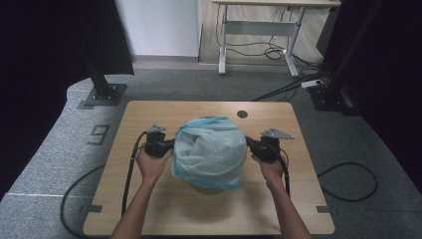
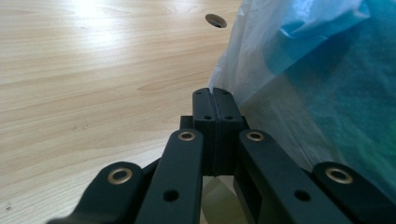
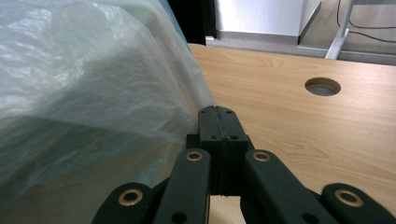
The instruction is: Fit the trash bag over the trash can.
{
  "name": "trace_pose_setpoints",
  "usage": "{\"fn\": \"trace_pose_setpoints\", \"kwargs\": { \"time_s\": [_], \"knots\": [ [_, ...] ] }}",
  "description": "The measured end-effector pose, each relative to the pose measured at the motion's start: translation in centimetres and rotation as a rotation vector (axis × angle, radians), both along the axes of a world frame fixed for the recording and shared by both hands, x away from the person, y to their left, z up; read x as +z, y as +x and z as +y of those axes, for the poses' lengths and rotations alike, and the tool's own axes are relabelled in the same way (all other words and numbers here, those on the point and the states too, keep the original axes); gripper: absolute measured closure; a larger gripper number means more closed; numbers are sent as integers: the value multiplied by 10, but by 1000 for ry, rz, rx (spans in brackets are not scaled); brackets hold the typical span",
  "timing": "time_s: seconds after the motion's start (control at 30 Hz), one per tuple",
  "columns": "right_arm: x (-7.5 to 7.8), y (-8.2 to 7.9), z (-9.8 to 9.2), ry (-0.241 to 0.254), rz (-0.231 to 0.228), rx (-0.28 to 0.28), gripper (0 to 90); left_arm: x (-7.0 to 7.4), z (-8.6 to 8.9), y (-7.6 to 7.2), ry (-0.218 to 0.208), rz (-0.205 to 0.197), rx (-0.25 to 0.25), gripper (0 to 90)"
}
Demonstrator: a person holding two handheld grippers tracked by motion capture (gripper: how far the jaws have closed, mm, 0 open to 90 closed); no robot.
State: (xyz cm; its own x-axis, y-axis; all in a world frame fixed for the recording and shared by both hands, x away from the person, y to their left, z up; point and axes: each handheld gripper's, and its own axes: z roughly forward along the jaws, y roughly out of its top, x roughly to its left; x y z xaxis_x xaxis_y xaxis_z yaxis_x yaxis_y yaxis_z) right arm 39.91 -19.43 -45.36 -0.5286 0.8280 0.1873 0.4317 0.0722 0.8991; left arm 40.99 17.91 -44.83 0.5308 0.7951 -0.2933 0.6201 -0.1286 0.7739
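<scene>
Plastic bag point(image 1: 210, 151), thin, translucent white with blue edge, sits bulged over something at mid-table point(image 1: 149, 209), contents hidden. Left gripper point(image 1: 171, 146) at the bag's left flank, right gripper point(image 1: 249, 142) at its right flank. In both gripper views the jaws are pressed together with bag film pinched at the tips.

Handling, judged: film is light, limp, slippery and tears easily; best held at a gathered fold or the blue edge, not at one stretched layer.

Room: bare tabletop all round the bag. Cable hole point(image 1: 242, 114) lies behind the bag, table edges well apart from it.
</scene>
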Motion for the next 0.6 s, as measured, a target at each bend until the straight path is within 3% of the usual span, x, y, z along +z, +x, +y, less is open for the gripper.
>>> {"fn": "trace_pose_setpoints", "kwargs": {
  "time_s": [0.3,0.6],
  "knots": [
    [0,2,6,-47,51,-2,892,-5,-2,6,-21,34,-15,896],
    [-6,7,9,-84,105,13,892,-9,7,7,16,75,-14,896]
  ]
}}
